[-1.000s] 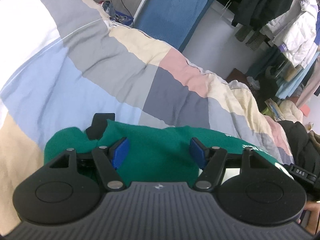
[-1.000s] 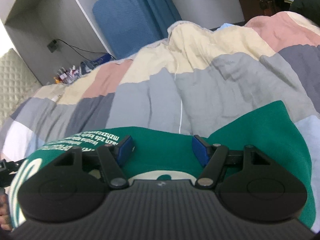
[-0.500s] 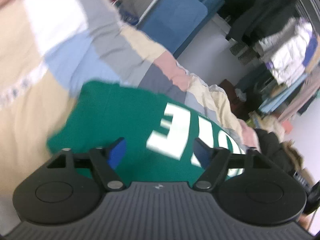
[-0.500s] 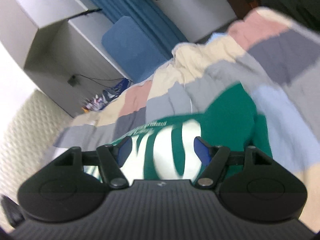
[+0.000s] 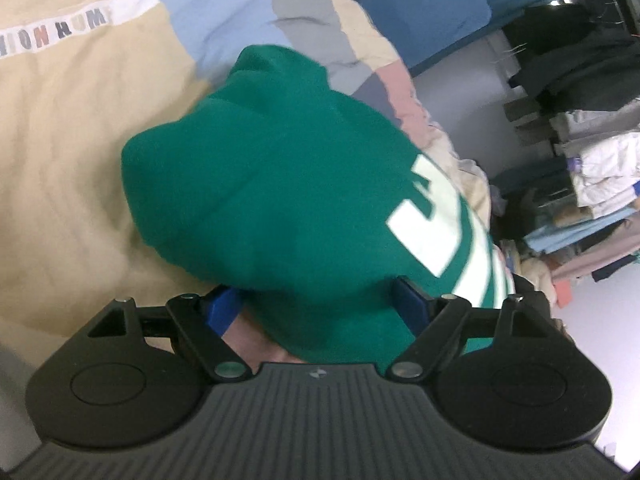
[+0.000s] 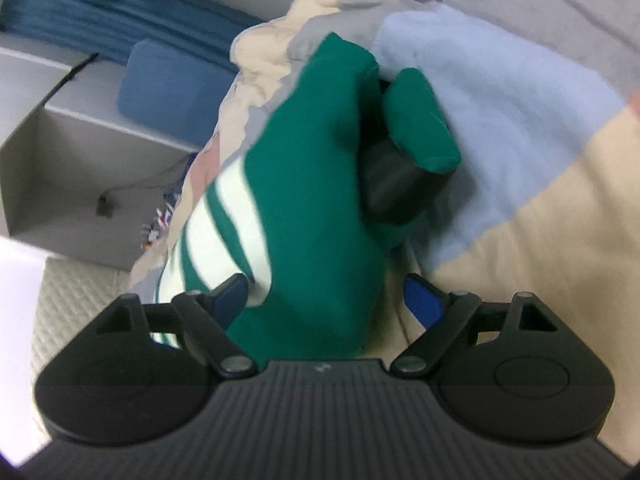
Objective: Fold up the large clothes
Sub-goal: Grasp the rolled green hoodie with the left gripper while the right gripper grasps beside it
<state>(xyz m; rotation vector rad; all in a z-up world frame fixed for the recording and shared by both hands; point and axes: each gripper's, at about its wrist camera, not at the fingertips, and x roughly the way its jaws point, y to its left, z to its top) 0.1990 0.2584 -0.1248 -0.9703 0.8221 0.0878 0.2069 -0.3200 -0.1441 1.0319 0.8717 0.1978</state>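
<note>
Green sweatshirt (image 5: 280, 184) fills frame centre on the patchwork duvet (image 5: 72, 128); our left gripper (image 5: 318, 306) gapes, right gripper (image 6: 326, 298) is opening around cloth, releasing the fold.

A big patchwork blanket (image 5: 80, 128) in tan, light blue, grey and pink squares is spread over the bed. A blue cushion (image 5: 424, 12) is leaned up behind it. Clothes (image 5: 592, 168) are hung and piled at one side. A grey shelf box (image 6: 80, 152) is seen beside blue curtains (image 6: 100, 28).
</note>
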